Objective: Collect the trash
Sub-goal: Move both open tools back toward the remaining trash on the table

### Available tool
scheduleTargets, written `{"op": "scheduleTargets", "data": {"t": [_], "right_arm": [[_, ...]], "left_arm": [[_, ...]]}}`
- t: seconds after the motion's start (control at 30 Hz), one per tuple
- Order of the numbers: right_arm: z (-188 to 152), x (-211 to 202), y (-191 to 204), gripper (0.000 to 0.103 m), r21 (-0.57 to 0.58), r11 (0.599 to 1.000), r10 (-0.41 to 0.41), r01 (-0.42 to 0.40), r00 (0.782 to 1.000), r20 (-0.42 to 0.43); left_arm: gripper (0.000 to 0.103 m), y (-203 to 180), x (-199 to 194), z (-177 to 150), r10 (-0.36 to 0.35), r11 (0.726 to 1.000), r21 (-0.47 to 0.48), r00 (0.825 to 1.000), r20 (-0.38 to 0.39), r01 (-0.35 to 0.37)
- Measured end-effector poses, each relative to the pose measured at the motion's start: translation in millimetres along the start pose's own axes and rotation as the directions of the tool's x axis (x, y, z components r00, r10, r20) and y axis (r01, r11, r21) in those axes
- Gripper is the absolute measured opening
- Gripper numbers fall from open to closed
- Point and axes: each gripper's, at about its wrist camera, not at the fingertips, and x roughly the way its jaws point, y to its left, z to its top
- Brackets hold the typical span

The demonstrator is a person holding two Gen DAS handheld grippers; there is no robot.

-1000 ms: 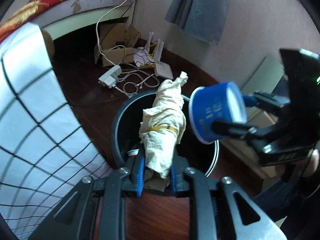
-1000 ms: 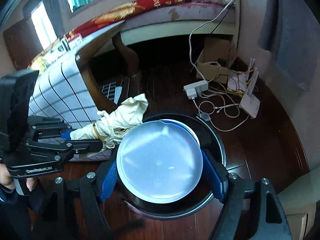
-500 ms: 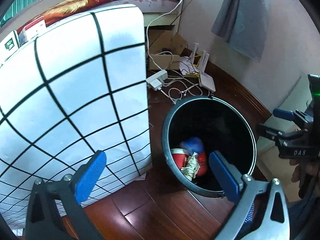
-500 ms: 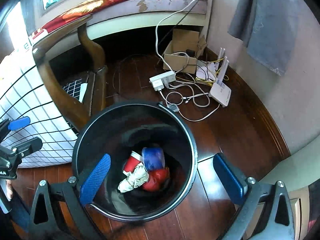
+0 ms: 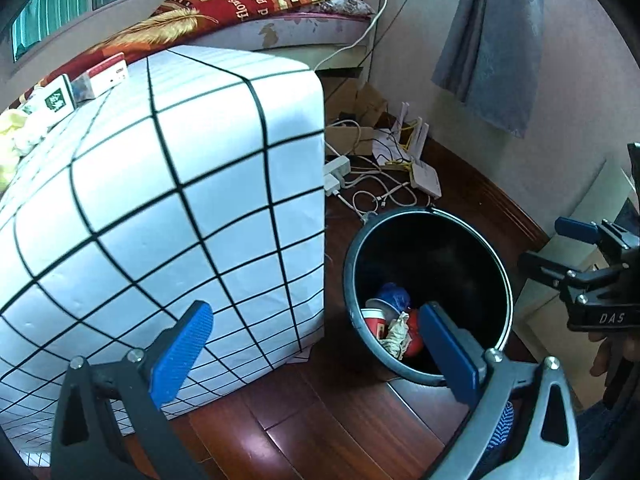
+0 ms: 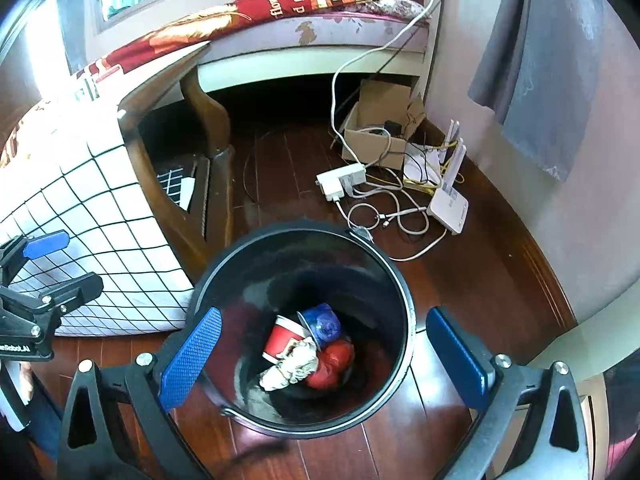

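Both pairs of blue-padded fingers stand spread wide with nothing between them: the left gripper (image 5: 316, 344) and the right gripper (image 6: 324, 352) have each just been opening, and each is now empty above the black bin (image 6: 402, 300). Down at the bottom of the bin lies the collected trash, a red paper cup (image 6: 282, 338), a blue cup (image 6: 322, 324) on its side, a crumpled beige wad (image 6: 292, 368) bound with a band, and something red and rounded (image 6: 332, 362) pressed beside them, all touching in one heap. From the right wrist view the bin's mouth is unobstructed and sits between the two pads; from the left wrist view the right-hand pad (image 5: 448, 356) overlaps the bin's near rim and hides part of the heap. Just left of the bin hangs a white cloth with a black grid (image 5: 168, 208), draped over a wooden table whose curved leg (image 6: 208, 120) shows behind the bin. Beyond the bin, on the dark wooden floor (image 6: 288, 168), a white power strip (image 6: 340, 180), looped white cables (image 6: 384, 216), a white router (image 6: 448, 202) with antennas and an open cardboard box (image 6: 380, 128) crowd near the wall. Farther behind the bin runs a bed with a red patterned blanket (image 6: 288, 4), and a grey cloth (image 6: 532, 64) hangs on the wall to the bin's right.
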Motion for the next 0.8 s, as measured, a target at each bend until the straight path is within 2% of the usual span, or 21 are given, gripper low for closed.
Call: {"op": "scheduleTargets", "data": {"t": [0.17, 0.5, 0.8], "right_arm": [[5, -15, 15, 0.103, -0.009, 1.000, 0.009, -0.008, 0.999, 0.031], [23, -42, 44, 0.103, -0.028, 0.999, 0.037, -0.035, 0.995, 0.095], [37, -60, 78, 0.103, -0.056, 0.996, 0.083, -0.075, 0.987, 0.139]], "left_arm": [[0.103, 4, -27, 4, 0.026, 1.000, 0.000, 0.998, 0.049, -0.026], [0.103, 27, -56, 10, 0.064, 0.997, -0.054, 0.992, 0.110, -0.058], [0.103, 54, -86, 7, 0.120, 0.989, -0.106, 0.980, 0.159, -0.104]]}}
